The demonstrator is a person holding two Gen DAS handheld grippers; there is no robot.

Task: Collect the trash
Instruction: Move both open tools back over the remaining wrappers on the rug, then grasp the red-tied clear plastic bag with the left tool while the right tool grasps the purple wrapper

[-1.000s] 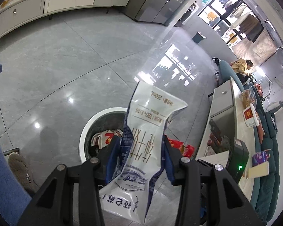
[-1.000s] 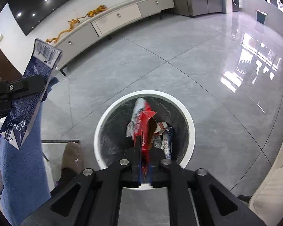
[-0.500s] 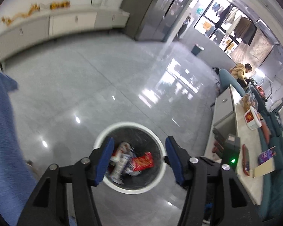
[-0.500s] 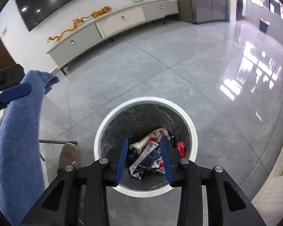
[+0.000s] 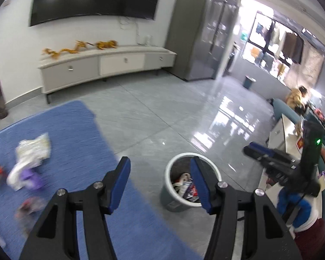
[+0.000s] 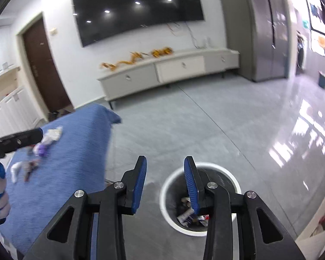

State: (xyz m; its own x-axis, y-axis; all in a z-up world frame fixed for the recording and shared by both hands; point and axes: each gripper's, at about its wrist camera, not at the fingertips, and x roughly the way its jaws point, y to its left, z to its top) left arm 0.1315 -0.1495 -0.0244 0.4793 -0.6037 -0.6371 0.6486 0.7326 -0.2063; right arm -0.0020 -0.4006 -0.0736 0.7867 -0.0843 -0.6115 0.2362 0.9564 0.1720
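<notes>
My left gripper [image 5: 160,183] is spread wide with nothing between its blue pads, and my right gripper [image 6: 165,181] is likewise released and empty. Both hang above the grey floor [image 5: 162,117] beside the blue-covered tabletop [image 5: 75,151]. The white-rimmed trash bin [image 5: 189,186] stands on the floor just off the tabletop's right edge, holding crumpled wrappers and cartons [image 6: 189,215]. More trash lies on the tabletop towards its left side: a pale crumpled wrapper [image 5: 34,149], a purple piece [image 5: 31,178] just beside it, and a blurred reddish bit [image 5: 30,204] nearer me. A low white cabinet [image 6: 166,70] runs along the far wall under the dark screen [image 6: 136,6].
</notes>
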